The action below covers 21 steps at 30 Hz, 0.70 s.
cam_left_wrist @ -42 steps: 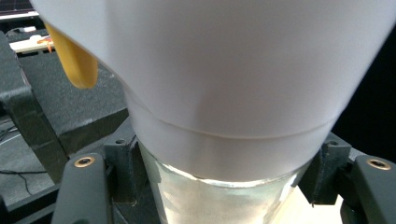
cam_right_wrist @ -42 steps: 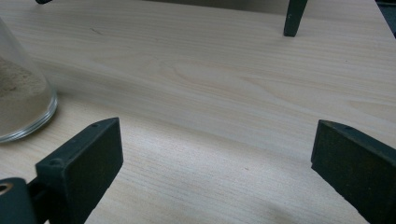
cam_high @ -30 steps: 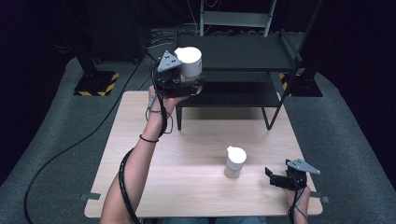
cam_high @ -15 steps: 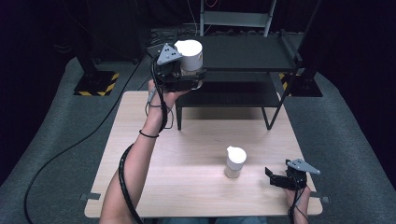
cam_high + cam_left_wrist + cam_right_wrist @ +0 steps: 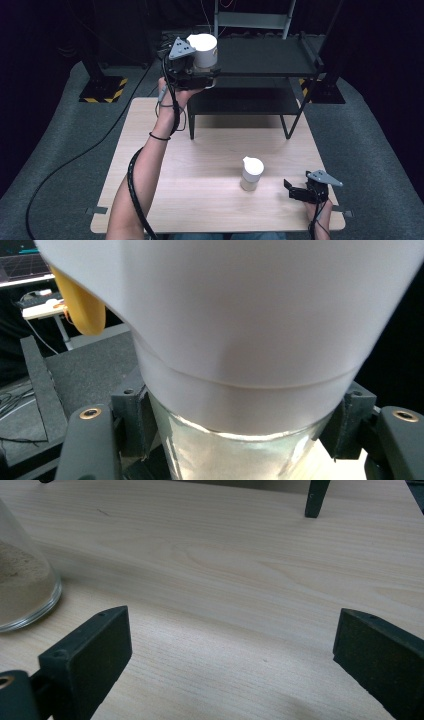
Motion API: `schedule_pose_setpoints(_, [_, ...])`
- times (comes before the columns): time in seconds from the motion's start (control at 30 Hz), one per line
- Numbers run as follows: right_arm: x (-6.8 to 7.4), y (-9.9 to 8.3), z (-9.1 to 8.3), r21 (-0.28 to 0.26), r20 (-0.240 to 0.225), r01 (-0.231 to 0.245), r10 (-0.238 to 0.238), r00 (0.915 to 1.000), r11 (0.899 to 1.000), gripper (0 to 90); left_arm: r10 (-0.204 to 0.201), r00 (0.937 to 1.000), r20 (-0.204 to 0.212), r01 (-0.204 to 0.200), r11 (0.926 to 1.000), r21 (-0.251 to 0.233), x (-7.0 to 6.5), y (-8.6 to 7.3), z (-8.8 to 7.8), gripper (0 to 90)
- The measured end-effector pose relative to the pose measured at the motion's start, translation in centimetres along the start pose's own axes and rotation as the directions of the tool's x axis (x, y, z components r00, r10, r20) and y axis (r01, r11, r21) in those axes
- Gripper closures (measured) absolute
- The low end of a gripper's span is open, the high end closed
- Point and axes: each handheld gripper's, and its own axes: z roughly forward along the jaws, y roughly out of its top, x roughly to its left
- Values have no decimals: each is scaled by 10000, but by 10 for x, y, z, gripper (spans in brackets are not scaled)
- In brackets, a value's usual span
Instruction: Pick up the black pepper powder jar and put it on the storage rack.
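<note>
Reaching far forward from the bench's near edge, the left forearm (image 5: 145, 165) is stretched toward the black rack (image 5: 265, 57), with a dark band seen at the wrist and the cable trailing back along the arm. The left claw (image 5: 192, 75) is held raised at the near left corner of the rack's top shelf, its grey plate uppermost. It is closed on a jar (image 5: 204, 50), whose clear lower body is pressed between the pads in the left claw view (image 5: 240, 450).

The jar is seen to have a wide white cap (image 5: 235, 315) above a clear glass body, with pale powder visible inside. In the high view its white top stands upright at the shelf's left edge; whether its base rests on the shelf cannot be told. A yellow object (image 5: 82, 305) is seen behind the jar in the left claw view.

The right hand (image 5: 320, 212) is kept low at the bench's near right corner, with the right claw (image 5: 295, 190) pointed left across the surface. Its jaws are spread wide and nothing is held between them. A second jar (image 5: 251, 174), also white-capped and holding pale powder, stands upright on the bench (image 5: 200, 200) just left of that claw, apart from it.

Bare wood is left between the rack's legs and the second jar, and across the whole left half of the bench. The top shelf is bare to the right of the raised jar.
</note>
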Motion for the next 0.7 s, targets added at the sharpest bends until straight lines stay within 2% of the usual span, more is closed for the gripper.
schedule_pose_setpoints(0.33, [0, 0, 0, 6, -2, 5, -5, 10000, 10000, 16, -118, 9997, -203, 117, 9999, -39, 5, 11, 8, 305])
schedule_pose_setpoints(0.7, [0, -1, 0, -58, -9, 1, -1, 10000, 10000, 16, -330, 9980, -530, 342, 9992, 208, 13, 19, 24, 305])
